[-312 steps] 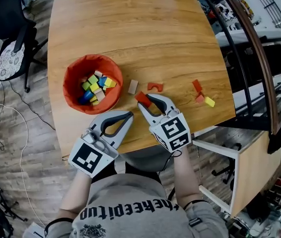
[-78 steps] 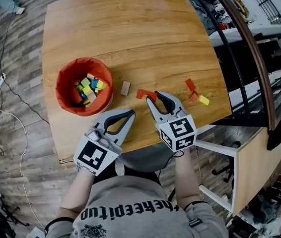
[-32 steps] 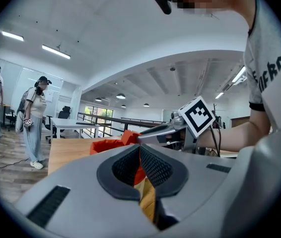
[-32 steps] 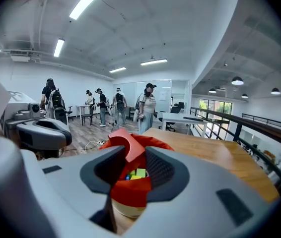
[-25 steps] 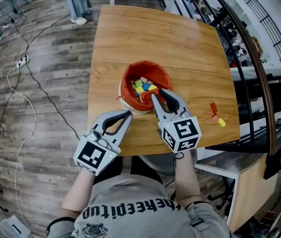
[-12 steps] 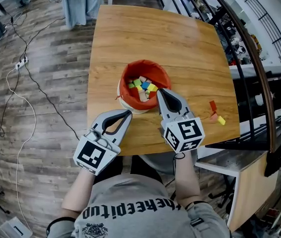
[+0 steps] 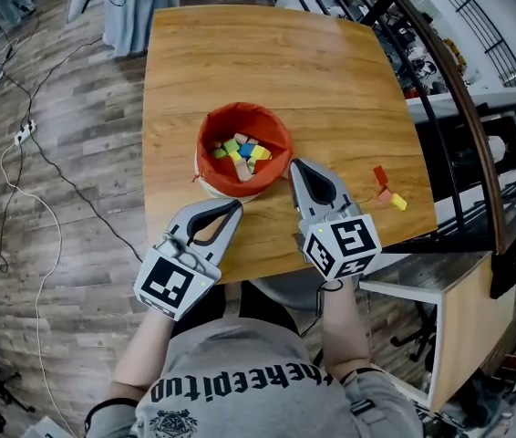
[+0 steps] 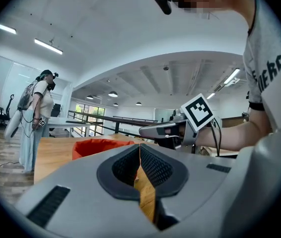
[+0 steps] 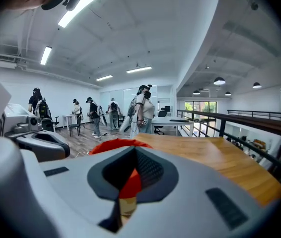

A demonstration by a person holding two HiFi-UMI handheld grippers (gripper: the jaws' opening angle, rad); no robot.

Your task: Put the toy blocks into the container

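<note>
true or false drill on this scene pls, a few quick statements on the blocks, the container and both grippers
1. The red container holds several coloured blocks. True.
2. Every block is already in the container. False: a red block, a pinkish block and a yellow block lie near the right edge of the table.
3. The right gripper grips a red block. False: its jaws have just closed and are shut on nothing; the red seen behind them is the container.
4. The left gripper has its jaws together. True.
</note>
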